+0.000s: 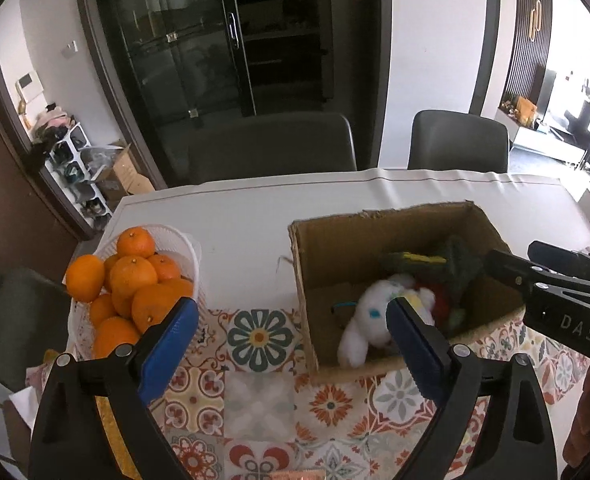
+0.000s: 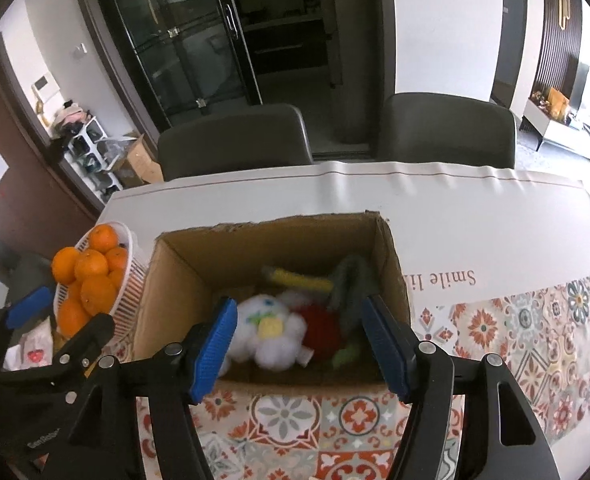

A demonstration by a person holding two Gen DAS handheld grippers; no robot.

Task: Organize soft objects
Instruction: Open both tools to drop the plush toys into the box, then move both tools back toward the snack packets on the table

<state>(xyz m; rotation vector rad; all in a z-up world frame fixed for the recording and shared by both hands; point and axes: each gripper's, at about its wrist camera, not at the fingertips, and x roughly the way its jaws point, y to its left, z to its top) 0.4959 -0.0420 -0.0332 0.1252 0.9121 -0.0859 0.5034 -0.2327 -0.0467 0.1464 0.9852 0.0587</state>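
soft toys [image 2: 279, 332] in cardboard box [image 2: 183, 272] | left gripper [image 1: 291, 344] jaws released | right gripper [image 2: 299, 344] jaws released

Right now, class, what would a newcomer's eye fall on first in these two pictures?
Probably the bright oranges heaped in a white basket at the table's left edge. Next, the open cardboard box beside it, holding a white plush toy, a red one and a dark green one. Both grippers, left and right, hang open and hold nothing.
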